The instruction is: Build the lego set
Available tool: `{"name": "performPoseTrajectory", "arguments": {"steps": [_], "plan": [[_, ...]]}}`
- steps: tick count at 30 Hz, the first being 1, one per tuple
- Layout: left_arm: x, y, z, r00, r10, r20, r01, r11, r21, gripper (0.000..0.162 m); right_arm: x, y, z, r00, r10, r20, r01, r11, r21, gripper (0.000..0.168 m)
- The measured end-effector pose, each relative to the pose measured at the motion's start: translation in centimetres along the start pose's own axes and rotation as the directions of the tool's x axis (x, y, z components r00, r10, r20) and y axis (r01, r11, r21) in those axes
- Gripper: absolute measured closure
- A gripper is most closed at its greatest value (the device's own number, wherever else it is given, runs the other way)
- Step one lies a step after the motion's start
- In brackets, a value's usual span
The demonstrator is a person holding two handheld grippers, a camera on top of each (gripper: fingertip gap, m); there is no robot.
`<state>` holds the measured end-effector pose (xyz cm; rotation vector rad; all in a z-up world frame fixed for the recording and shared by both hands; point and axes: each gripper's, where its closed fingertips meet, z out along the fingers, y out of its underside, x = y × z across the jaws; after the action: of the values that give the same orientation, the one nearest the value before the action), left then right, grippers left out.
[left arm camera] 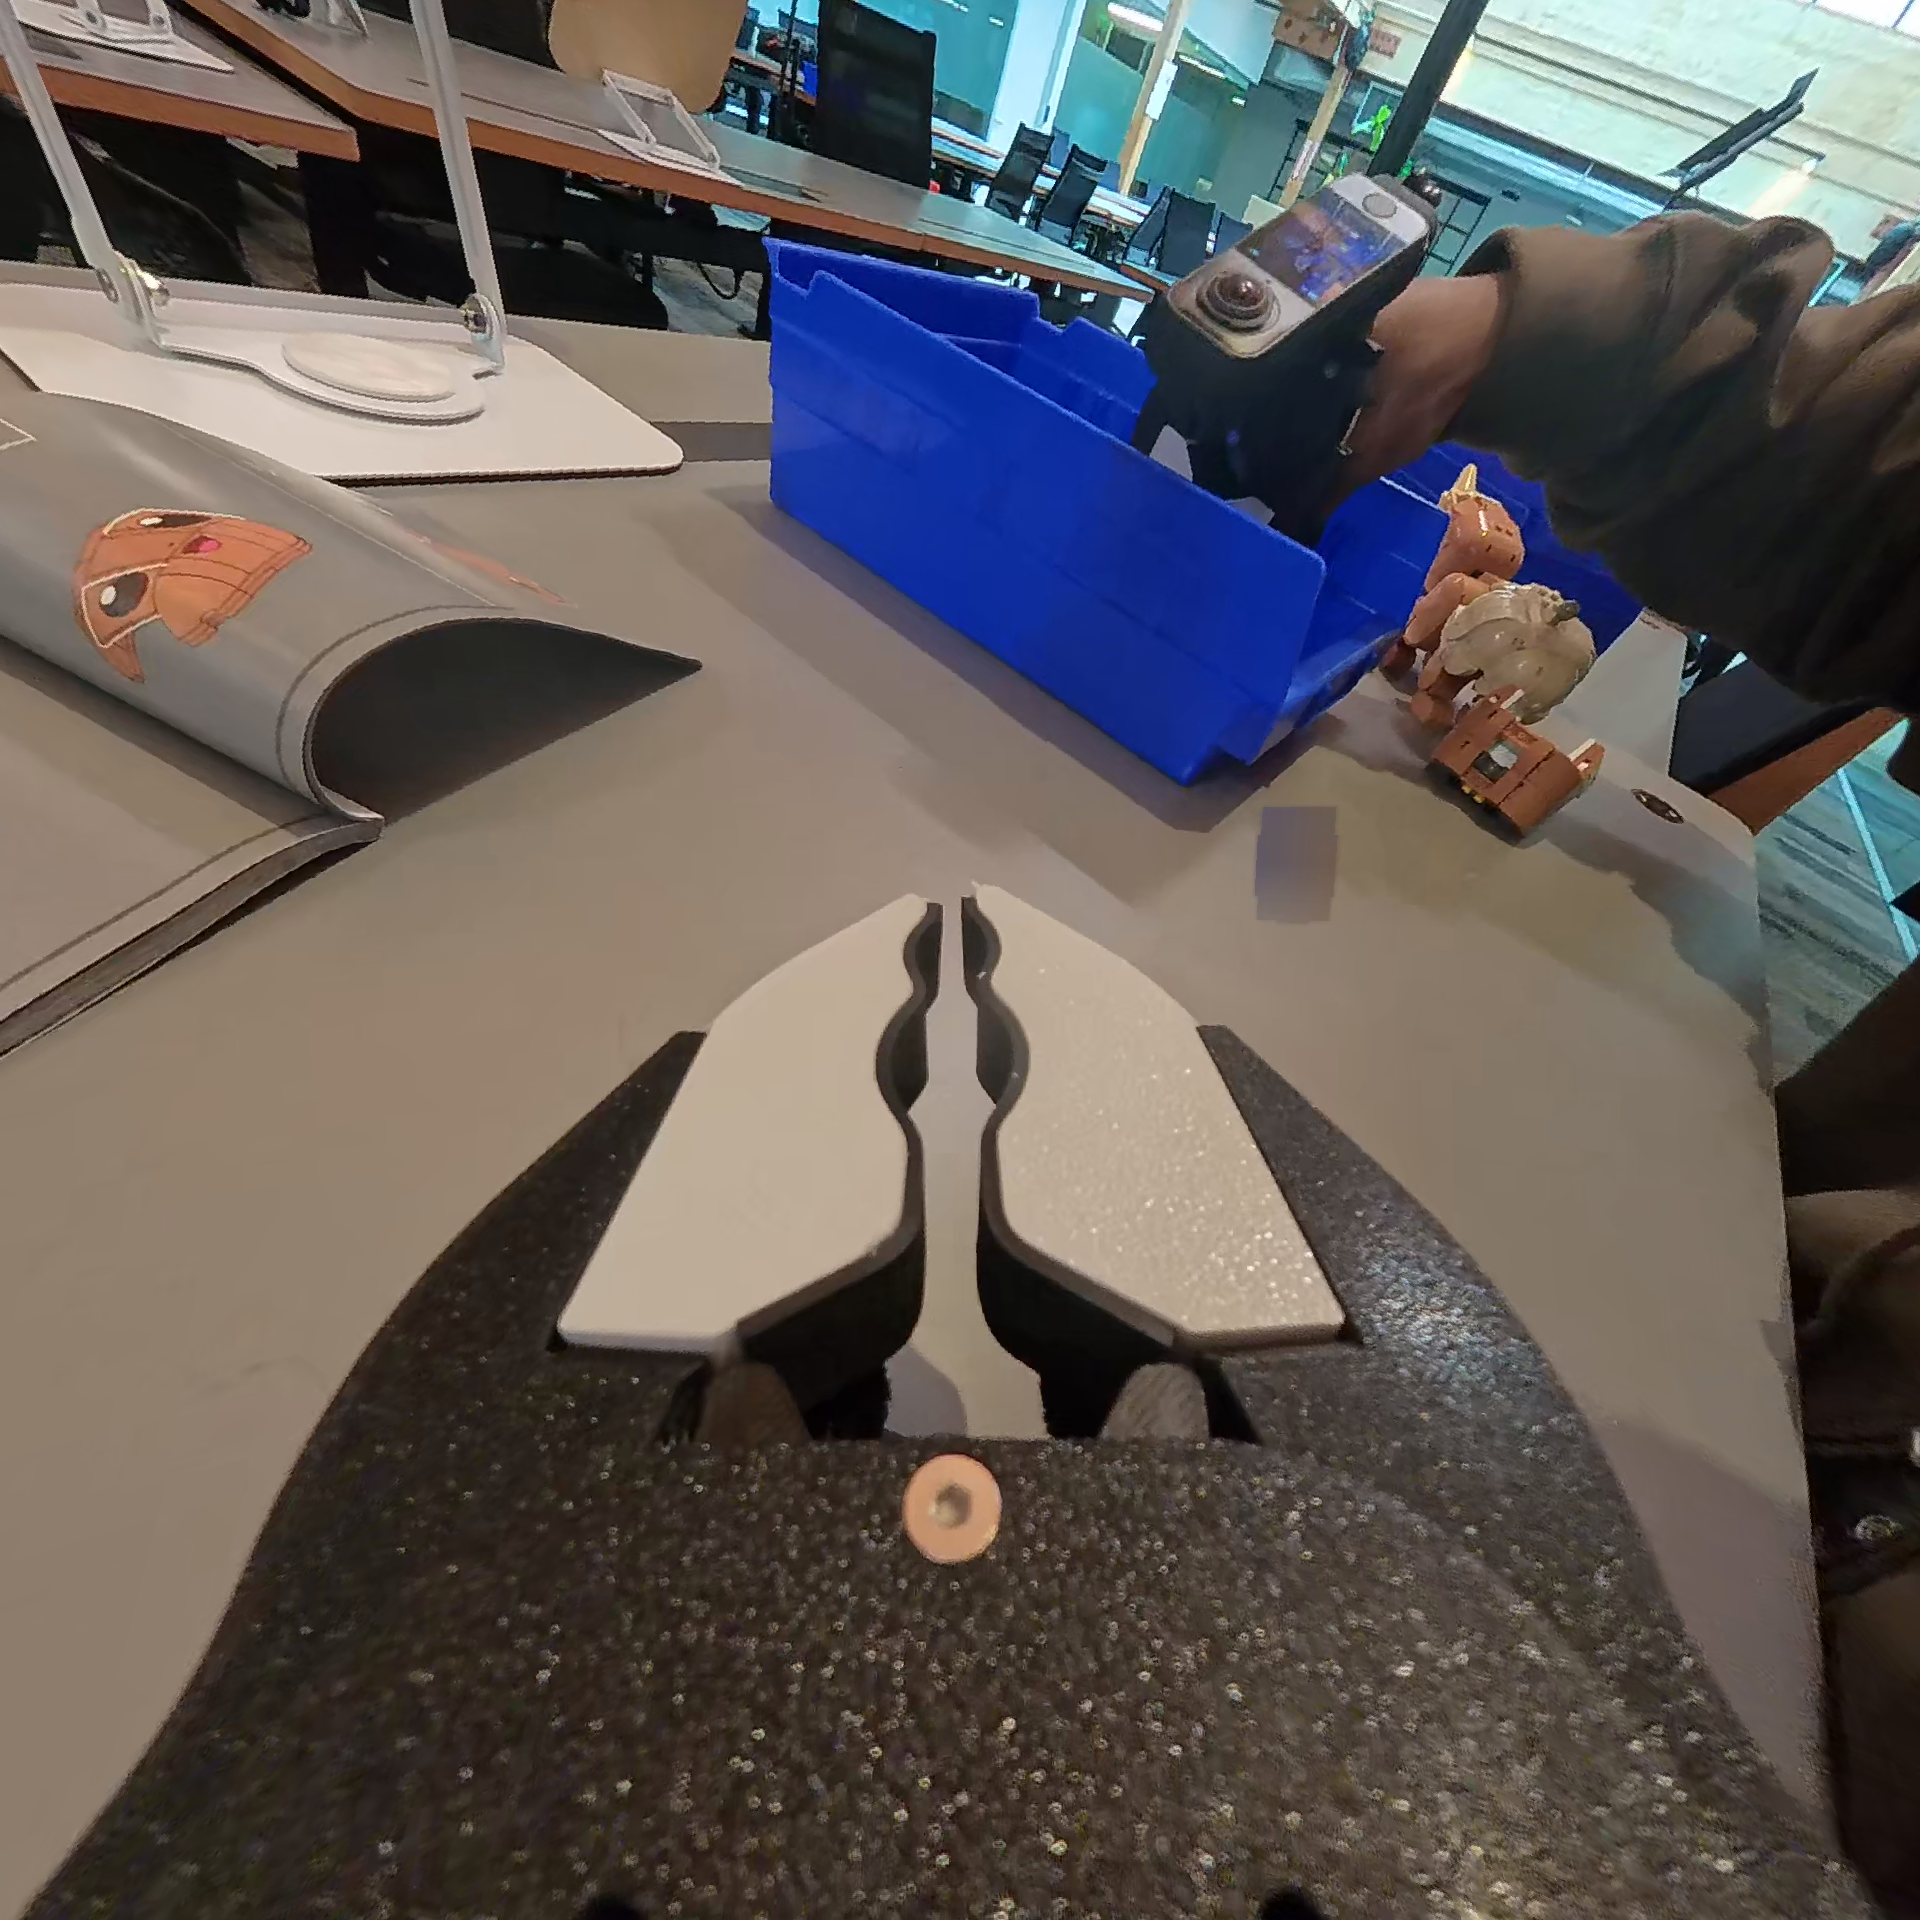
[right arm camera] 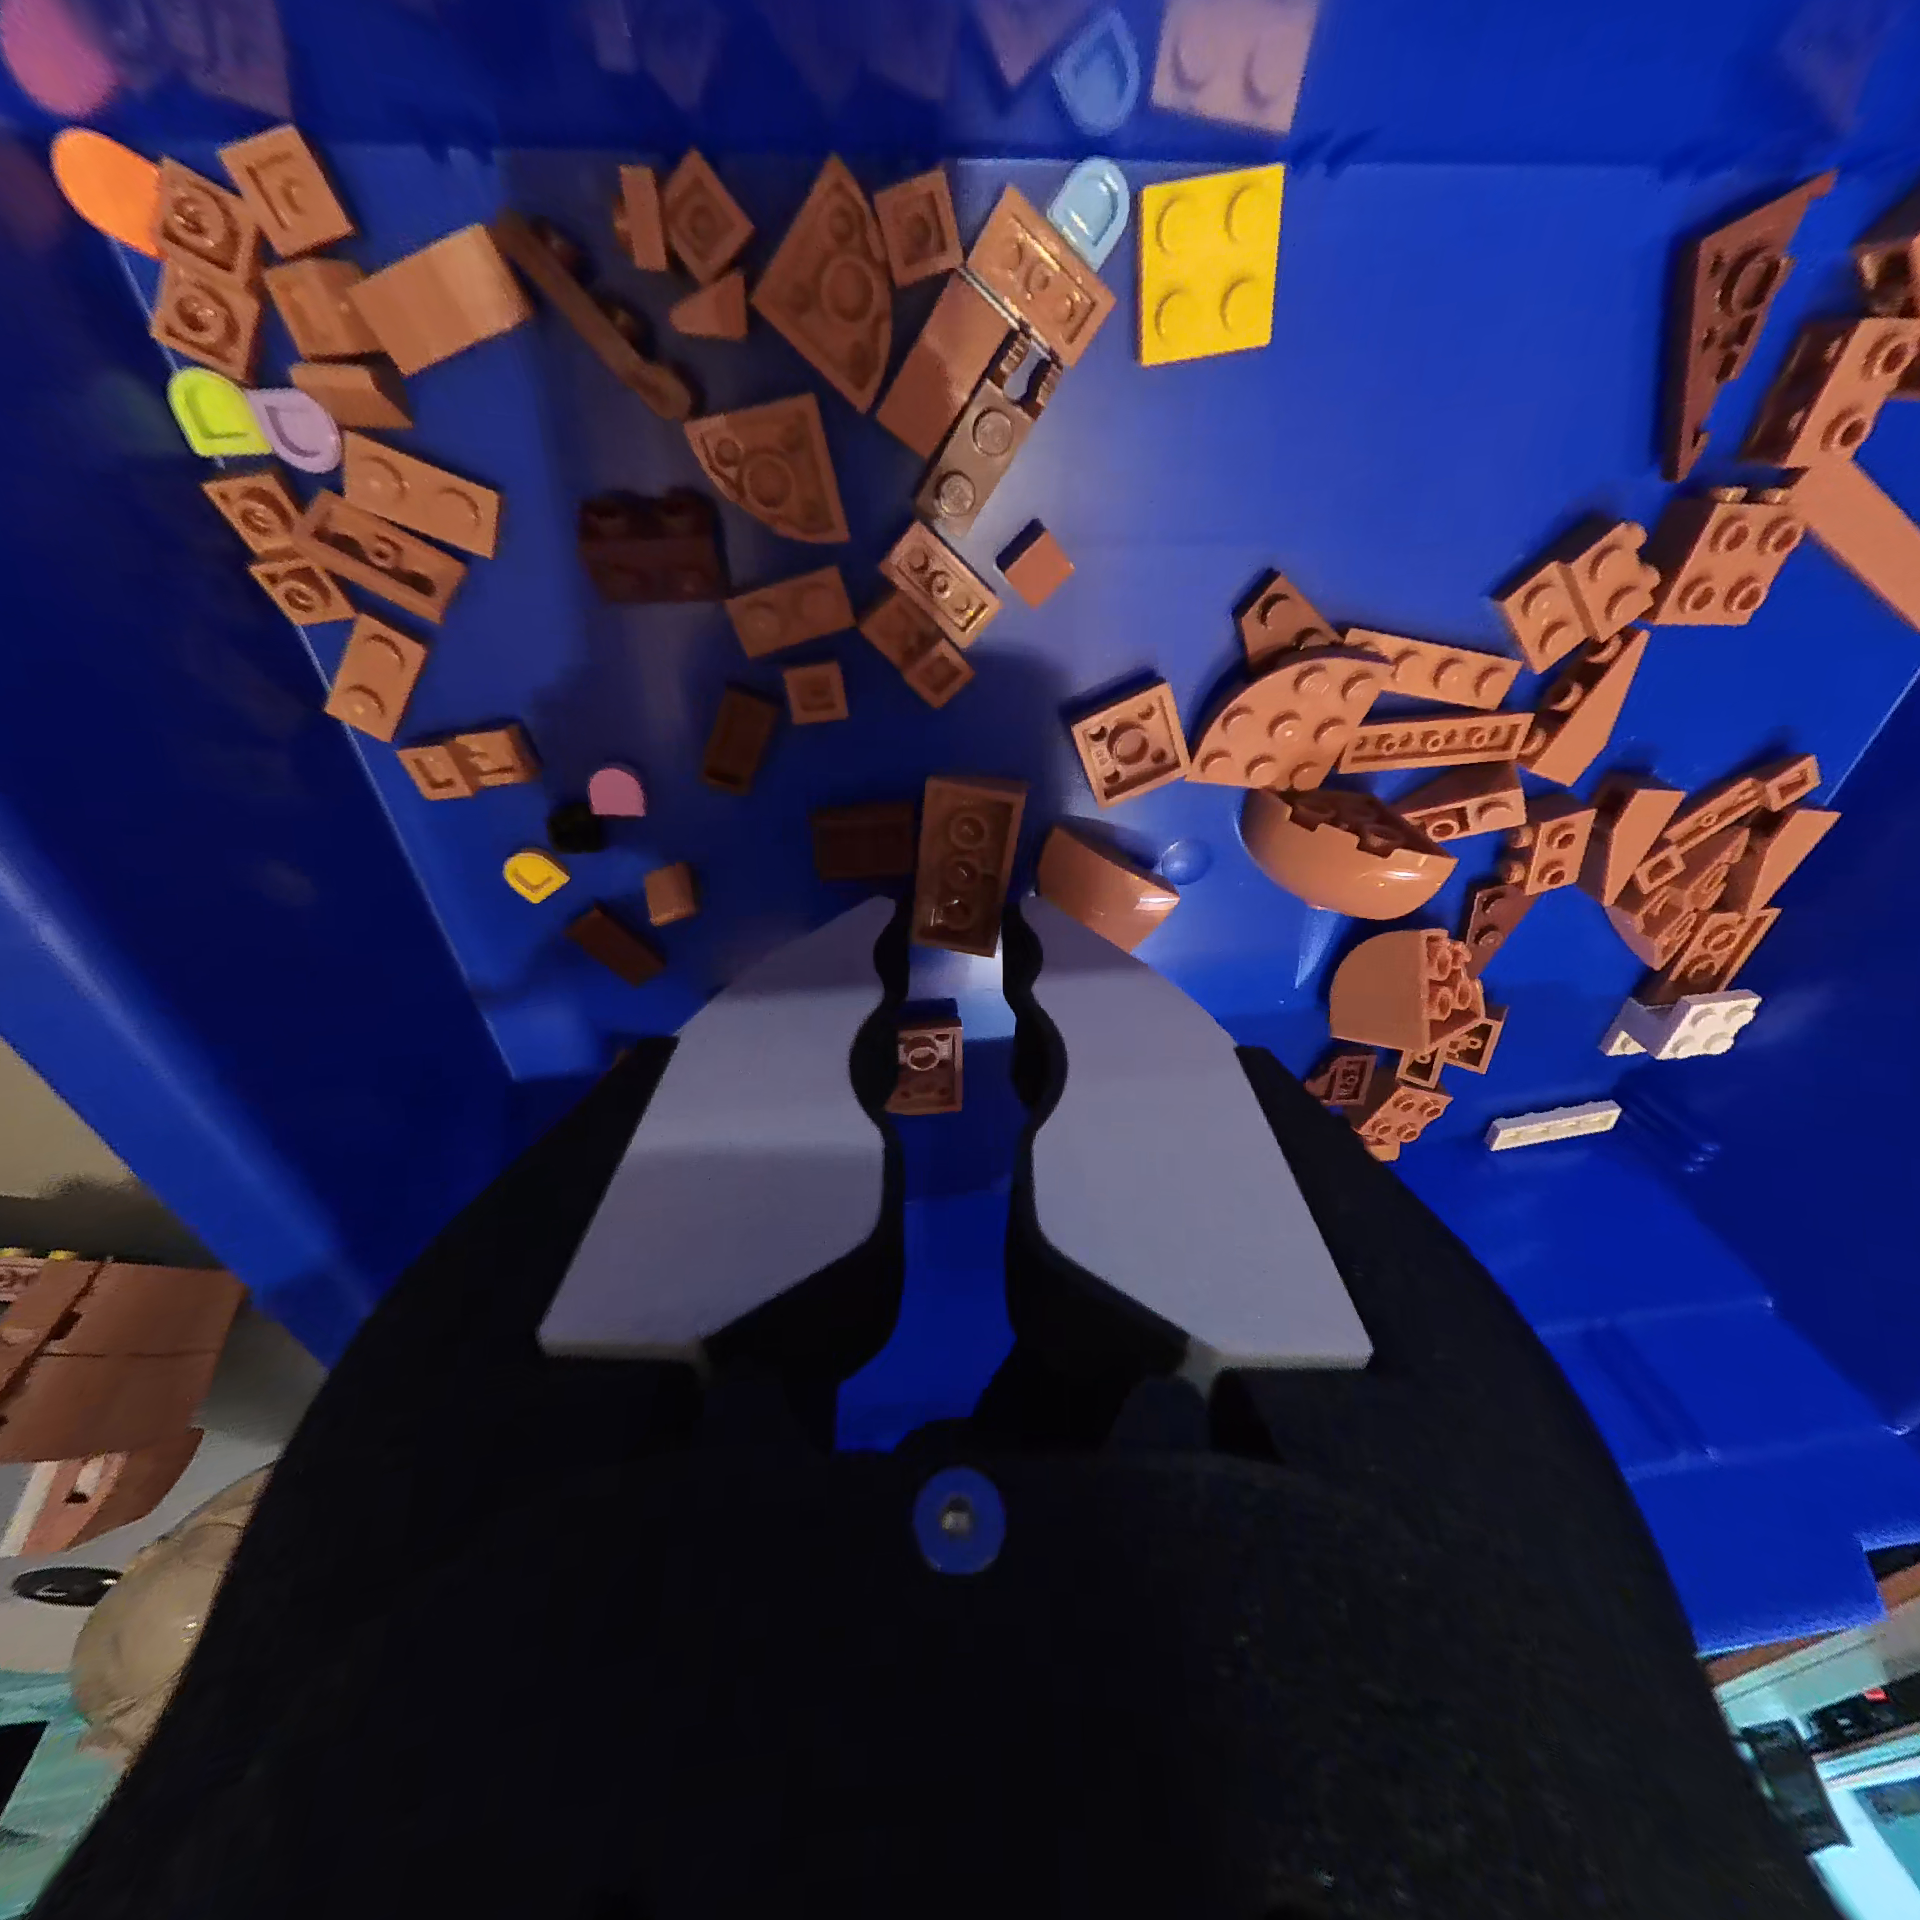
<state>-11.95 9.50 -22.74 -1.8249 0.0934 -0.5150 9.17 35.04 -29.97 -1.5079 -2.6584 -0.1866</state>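
My right gripper (right arm camera: 958, 920) reaches down into the blue bin (right arm camera: 1455, 499), and its jaws are closed on the near end of a brown 2x3 plate (right arm camera: 966, 852). A smaller brown piece (right arm camera: 925, 1055) lies on the bin floor under the gap between the fingers. Many loose brown bricks (right arm camera: 831, 270) cover the floor, with a yellow 2x2 plate (right arm camera: 1208, 265) at the back. In the left wrist view, my left gripper (left arm camera: 956, 904) is shut and empty, low over the grey table (left arm camera: 727, 810). The right gripper (left arm camera: 1278, 343) shows inside the bin (left arm camera: 1039, 520).
A partly built brown and tan model (left arm camera: 1496, 644) stands on the table right of the bin, near the table's right edge. An open instruction booklet (left arm camera: 208, 623) lies at the left. A white stand on a white mat (left arm camera: 364, 384) sits at the back left. My hands' fingertips stand some 35 centimeters from each other.
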Motion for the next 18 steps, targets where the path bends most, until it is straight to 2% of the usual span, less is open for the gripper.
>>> {"name": "performPoseTrajectory", "arguments": {"steps": [7, 10, 13, 15, 16, 18], "plan": [[0.7, -0.3, -0.3, 1.000, 0.019, -0.013, -0.019, 1.000, 0.018, 0.159, -0.1, 0.2, -0.1, 0.998, 0.068, 0.011, -0.068, 0.998, -0.012, 0.152], [0.9, -0.7, -1.0, 1.000, 0.009, -0.015, -0.008, 0.999, 0.053, 0.159, -0.3, 0.0, -1.6, 0.993, 0.116, -0.020, -0.116, 0.993, 0.035, 0.152], [1.5, -1.0, -2.0, 0.999, -0.001, -0.037, 0.005, 0.994, 0.105, 0.158, -2.2, -1.7, -5.1, 0.985, 0.171, -0.020, -0.165, 0.970, 0.177, 0.152], [2.3, -1.2, -2.7, 0.999, 0.022, -0.049, -0.015, 0.989, 0.147, 0.158, -5.2, -4.6, -8.3, 0.980, 0.193, 0.044, -0.197, 0.919, 0.341, 0.152], [2.7, -1.4, -3.0, 0.998, 0.048, -0.043, -0.040, 0.985, 0.168, 0.157, -7.0, -6.4, -10.1, 0.975, 0.201, 0.094, -0.222, 0.870, 0.440, 0.152], [3.7, -1.7, -3.5, 0.993, 0.115, -0.035, -0.105, 0.971, 0.215, 0.154, -11.0, -10.6, -13.6, 0.950, 0.189, 0.249, -0.307, 0.714, 0.629, 0.152]]}}
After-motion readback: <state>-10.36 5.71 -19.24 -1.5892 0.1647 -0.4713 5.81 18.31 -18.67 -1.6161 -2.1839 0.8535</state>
